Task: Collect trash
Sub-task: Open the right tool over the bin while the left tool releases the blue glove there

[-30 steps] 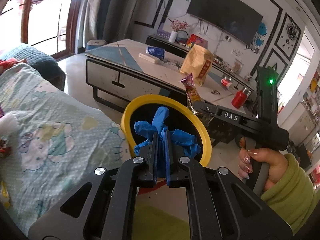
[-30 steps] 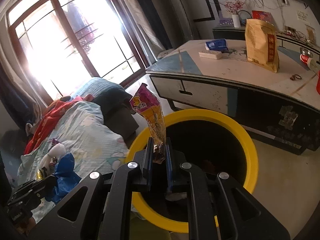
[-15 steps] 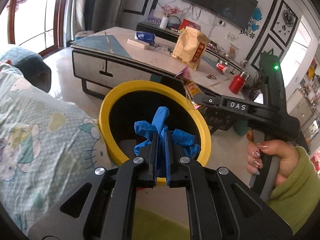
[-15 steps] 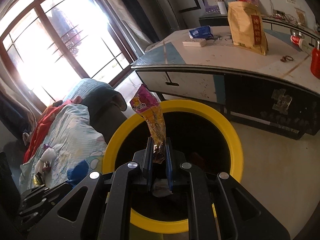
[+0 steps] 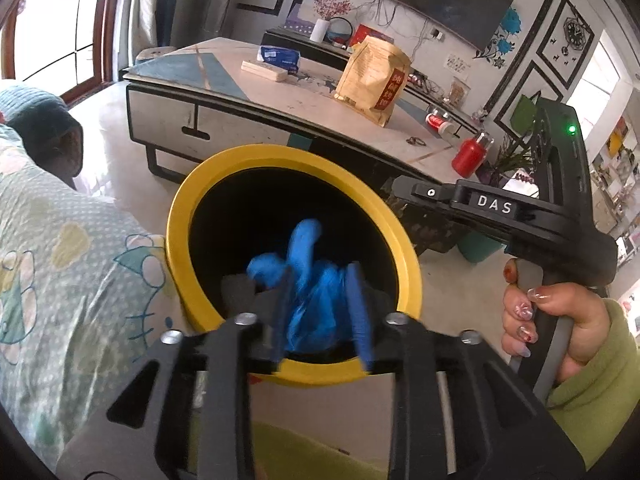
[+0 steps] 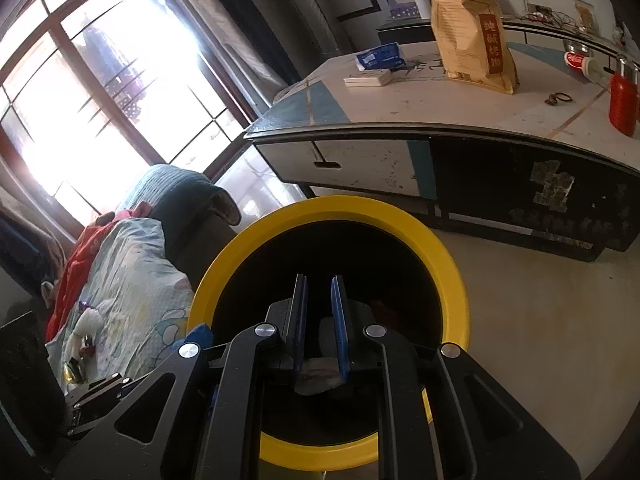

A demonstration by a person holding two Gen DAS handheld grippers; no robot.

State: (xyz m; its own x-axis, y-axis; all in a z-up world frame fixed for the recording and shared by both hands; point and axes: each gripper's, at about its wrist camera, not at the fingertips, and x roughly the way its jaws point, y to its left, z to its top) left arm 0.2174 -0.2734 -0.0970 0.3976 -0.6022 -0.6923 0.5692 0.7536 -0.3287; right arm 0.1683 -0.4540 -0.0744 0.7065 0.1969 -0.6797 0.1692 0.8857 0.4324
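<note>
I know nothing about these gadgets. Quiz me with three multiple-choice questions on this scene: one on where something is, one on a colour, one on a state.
1. Where is the tan paper bag?
A. on the low table
B. on the floor
C. in the bin

2. What colour is the bin rim?
A. red
B. yellow
C. white

3. What is between the fingers of the right hand-held gripper?
A. a blue glove
B. a bottle
C. nothing

Answers: 1 A, it stands on the tabletop. 2 B, the ring is yellow. 3 C, the gap between its parted fingers is bare; the blue glove is at the left hand-held gripper.
</note>
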